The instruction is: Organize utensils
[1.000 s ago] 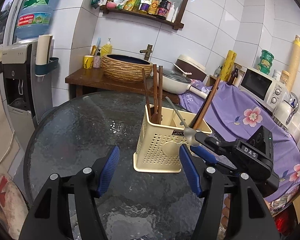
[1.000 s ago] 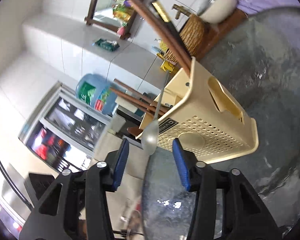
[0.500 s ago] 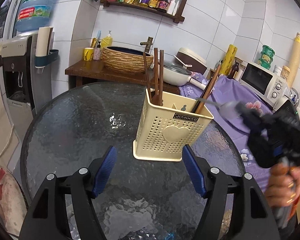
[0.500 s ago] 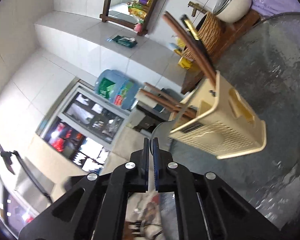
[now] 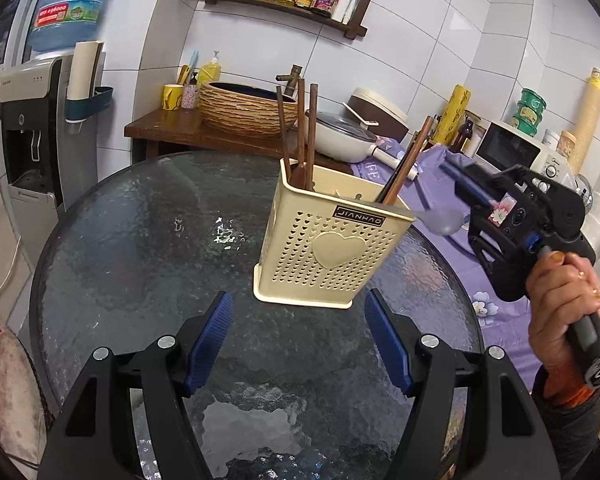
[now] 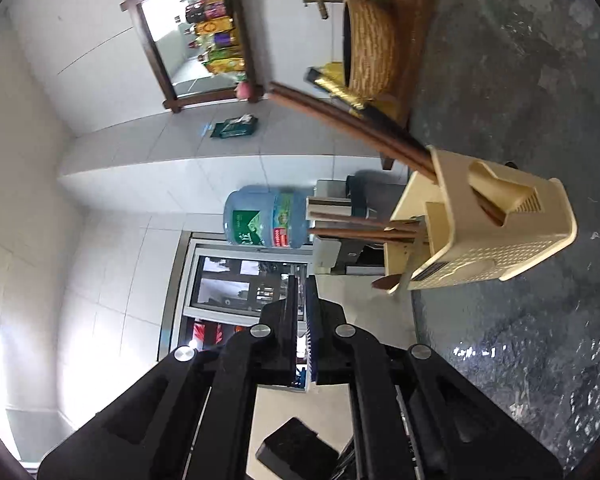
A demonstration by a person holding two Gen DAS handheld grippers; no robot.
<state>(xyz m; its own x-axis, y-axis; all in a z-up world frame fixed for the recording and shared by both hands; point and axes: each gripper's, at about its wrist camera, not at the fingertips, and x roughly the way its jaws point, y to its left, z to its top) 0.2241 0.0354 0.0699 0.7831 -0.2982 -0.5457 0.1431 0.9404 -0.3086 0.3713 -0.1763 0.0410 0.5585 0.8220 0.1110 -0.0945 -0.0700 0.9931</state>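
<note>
Spoon (image 5: pixel 442 222) is not seated. Its handle goes into the right end of the cream holder (image 5: pixel 332 256) and its bowl hangs out past the rim, blurred, just below the right gripper (image 6: pixel 302 280). The holder stands on the glass table (image 5: pixel 139 240) with chopsticks (image 5: pixel 302 132) upright in its far compartment and more leaning at the right. Judged step: get the spoon down into its slot. To do it well, retake the spoon at the neck rather than the slippery bowl, raise the handle toward upright, and lower it clear of the leaning chopsticks. The holder looks light and perforated, so a sideways push could tip or slide it; bracing it first seems prudent. The right gripper is clenched, pads together. The wrist view shows nothing between them, and the spoon sits off to the side of the tips. The left gripper (image 5: pixel 296 296) is released. Its jaws have just been opening wider, with nothing between them, and the holder stands just beyond the tips, untouched.
</note>
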